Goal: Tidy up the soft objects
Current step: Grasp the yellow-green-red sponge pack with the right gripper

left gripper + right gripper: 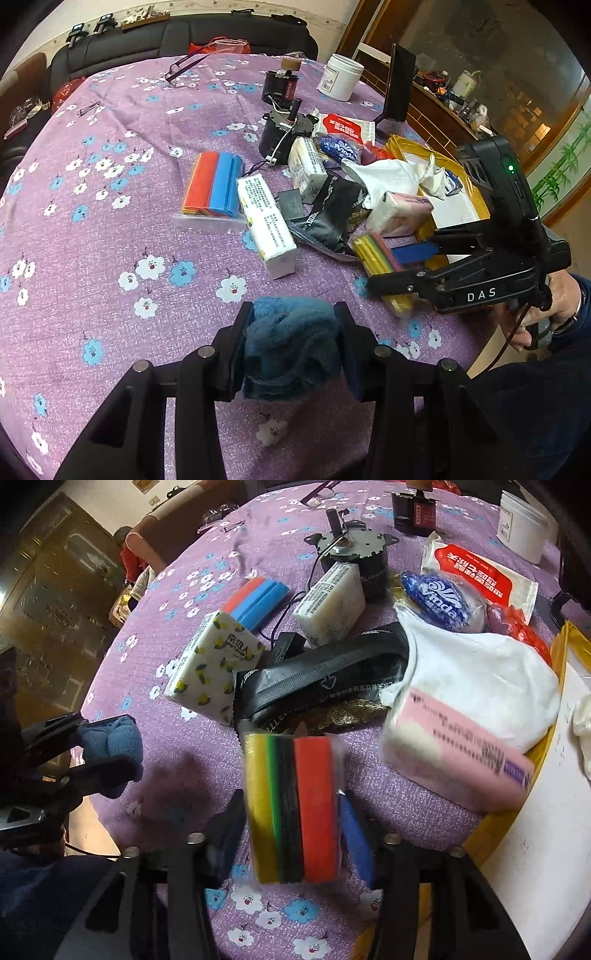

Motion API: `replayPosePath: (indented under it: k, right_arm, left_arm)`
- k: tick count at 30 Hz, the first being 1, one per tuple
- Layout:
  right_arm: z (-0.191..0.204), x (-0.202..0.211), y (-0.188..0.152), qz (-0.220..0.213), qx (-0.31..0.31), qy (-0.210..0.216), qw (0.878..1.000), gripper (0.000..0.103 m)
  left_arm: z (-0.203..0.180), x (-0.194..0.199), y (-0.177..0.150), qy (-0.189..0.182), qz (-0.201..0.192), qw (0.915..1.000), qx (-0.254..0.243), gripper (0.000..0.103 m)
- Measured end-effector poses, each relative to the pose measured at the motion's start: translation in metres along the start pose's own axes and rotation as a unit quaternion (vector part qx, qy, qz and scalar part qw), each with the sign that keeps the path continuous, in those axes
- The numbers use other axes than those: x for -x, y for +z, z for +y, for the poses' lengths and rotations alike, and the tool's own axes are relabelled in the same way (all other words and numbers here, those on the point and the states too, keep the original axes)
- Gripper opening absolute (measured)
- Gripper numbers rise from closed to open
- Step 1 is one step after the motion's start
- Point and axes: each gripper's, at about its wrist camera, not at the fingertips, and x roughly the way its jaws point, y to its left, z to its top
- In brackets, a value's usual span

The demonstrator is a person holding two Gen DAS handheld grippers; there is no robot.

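Note:
My left gripper (293, 314) is shut on a fluffy blue cloth (291, 339) and holds it just above the purple flowered tablecloth (110, 240); cloth and gripper also show in the right wrist view (110, 746). My right gripper (291, 805) has its jaws apart around a bagged pack of yellow, green, black and red strips (291, 812), which also shows in the left wrist view (376, 254). Whether the pads press the pack I cannot tell. Tissue packs lie in the pile: a lemon-print one (210, 668), a pink one (454, 753), a white one (332, 602).
A black pouch (325, 675), a white cloth (480, 672), a blue Vinda pack (443, 602), a red-and-white wipes pack (480, 576), a red and blue strip pack (214, 184), two motors (280, 136), a white jar (341, 75) and a yellow envelope (458, 184) crowd the table's right half.

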Motion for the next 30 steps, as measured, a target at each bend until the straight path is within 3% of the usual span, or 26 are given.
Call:
replayPosePath:
  k: [7,13,16,18,20,21,22,27,29,30]
  right_arm:
    - [0.005,-0.007,-0.008,0.000,0.001,-0.013,1.000,0.065]
    - [0.007,0.000,-0.011,-0.017,-0.003,-0.017,1.000,0.039]
    - [0.009,0.005,-0.015,-0.016,0.002,-0.022,1.000,0.039]
    - [0.011,0.002,-0.015,-0.008,0.001,-0.028,1.000,0.042]
    - [0.012,0.000,-0.014,-0.003,-0.015,-0.030,0.999,0.062]
    - [0.012,-0.001,-0.014,-0.003,-0.021,-0.035,0.999,0.079]
    - [0.013,-0.001,-0.014,-0.006,-0.024,-0.042,0.999,0.084]
    - [0.027,-0.013,-0.013,0.005,-0.012,-0.057,0.998,0.084]
    - [0.037,-0.021,-0.013,0.002,0.005,-0.085,0.996,0.075]
    - [0.041,-0.022,-0.014,-0.003,0.018,-0.109,0.994,0.059]
  left_arm:
    - [-0.001,-0.002,0.003,-0.005,-0.001,1.0000,-0.005,0.041]
    - [-0.004,0.000,0.006,-0.004,-0.006,0.9999,-0.014,0.041]
    - [-0.006,0.000,0.008,-0.007,-0.007,0.9998,-0.017,0.041]
    - [-0.006,0.000,0.008,-0.009,-0.007,0.9998,-0.019,0.041]
    - [-0.006,0.000,0.009,-0.012,-0.009,0.9997,-0.019,0.041]
    - [-0.006,0.000,0.009,-0.014,-0.009,0.9997,-0.019,0.041]
    - [-0.006,0.000,0.009,-0.015,-0.009,0.9997,-0.019,0.041]
    - [-0.003,-0.001,0.006,-0.017,-0.004,0.9996,-0.021,0.042]
    - [-0.001,0.001,0.005,-0.017,-0.005,0.9996,-0.021,0.042]
    - [-0.001,0.001,0.005,-0.017,-0.005,0.9996,-0.021,0.042]
